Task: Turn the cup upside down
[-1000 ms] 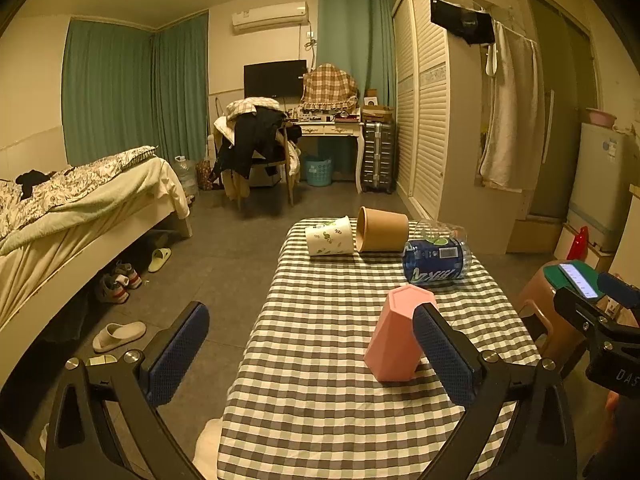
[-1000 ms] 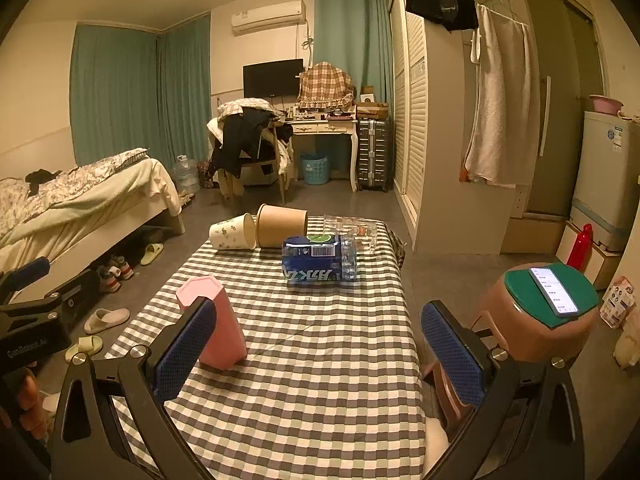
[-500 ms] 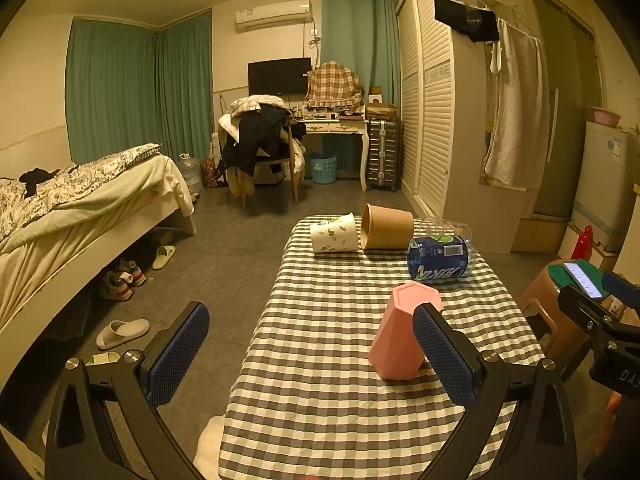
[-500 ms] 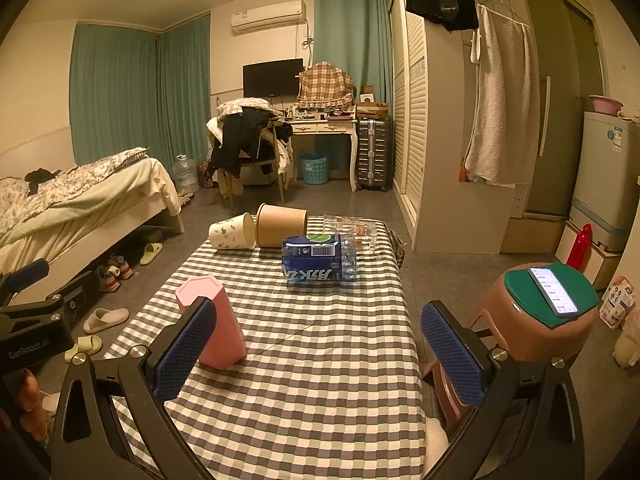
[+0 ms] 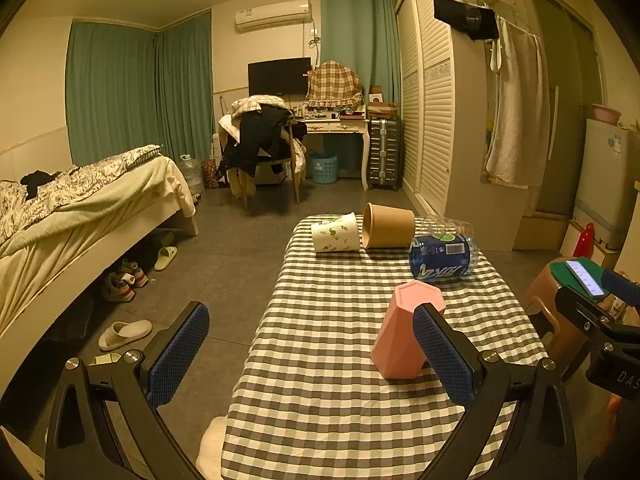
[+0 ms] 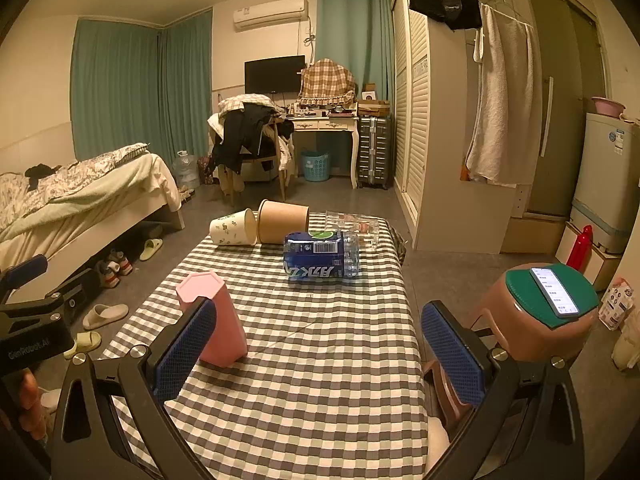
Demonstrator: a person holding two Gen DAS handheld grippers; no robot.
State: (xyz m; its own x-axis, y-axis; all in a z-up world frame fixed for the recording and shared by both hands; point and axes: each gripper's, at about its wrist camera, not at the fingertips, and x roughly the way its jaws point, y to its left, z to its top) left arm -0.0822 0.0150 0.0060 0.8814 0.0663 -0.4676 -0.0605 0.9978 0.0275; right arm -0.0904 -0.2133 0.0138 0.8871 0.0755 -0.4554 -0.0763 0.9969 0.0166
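A pink faceted cup (image 5: 406, 330) stands on the checked table (image 5: 320, 360), also in the right wrist view (image 6: 218, 320). A white leaf-print paper cup (image 5: 335, 232) and a brown paper cup (image 5: 390, 226) lie on their sides at the far end, and show in the right wrist view as the white cup (image 6: 232, 227) and the brown cup (image 6: 282, 222). My left gripper (image 5: 310, 354) is open and empty above the table's near left, its right finger beside the pink cup. My right gripper (image 6: 318, 354) is open and empty above the near right, its left finger in front of the pink cup.
A blue-labelled plastic bottle (image 6: 322, 256) lies on its side mid-table, with a clear glass (image 6: 352, 226) behind it. A brown stool with a phone (image 6: 554, 292) stands right of the table. A bed (image 5: 80, 208) and slippers are at left.
The left gripper has drifted slightly left and back, so the table and cups sit further right in its view. The right gripper has barely moved. Both stay open.
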